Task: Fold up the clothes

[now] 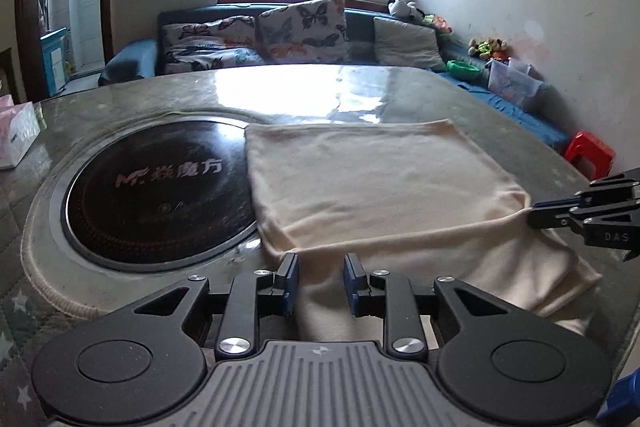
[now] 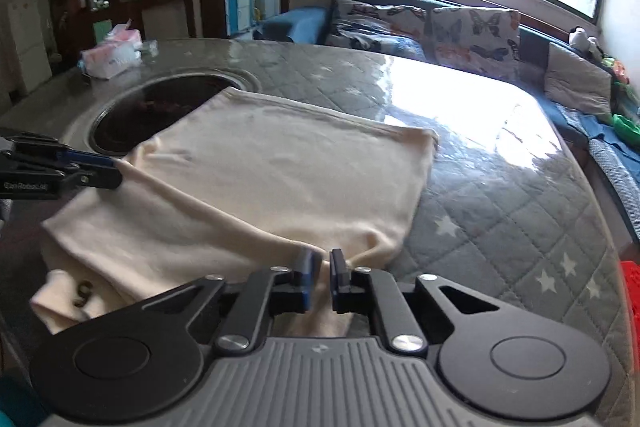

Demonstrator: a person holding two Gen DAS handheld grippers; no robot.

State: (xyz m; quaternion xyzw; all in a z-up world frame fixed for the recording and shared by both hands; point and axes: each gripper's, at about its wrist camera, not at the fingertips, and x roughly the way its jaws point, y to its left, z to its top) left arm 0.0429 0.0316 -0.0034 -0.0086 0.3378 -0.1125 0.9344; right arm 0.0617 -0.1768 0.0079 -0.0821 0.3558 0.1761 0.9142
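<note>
A cream garment (image 1: pixel 372 183) lies partly folded on the round table, its far half flat and a fold ridge running across its near part. My left gripper (image 1: pixel 321 269) is over the ridge's left end, jaws parted with cloth between them. My right gripper (image 2: pixel 325 265) holds the ridge's right end, jaws nearly closed on a pinch of the cream garment (image 2: pixel 280 167). The right gripper also shows in the left wrist view (image 1: pixel 536 215), at the fold's corner. The left gripper shows in the right wrist view (image 2: pixel 116 171), touching the cloth edge.
A black induction hob (image 1: pixel 160 191) is set in the table, partly under the garment's left edge. A tissue pack (image 2: pixel 112 53) lies at the table's far left. A sofa with butterfly cushions (image 1: pixel 304 29) stands behind. A red stool (image 1: pixel 590 153) is at the right.
</note>
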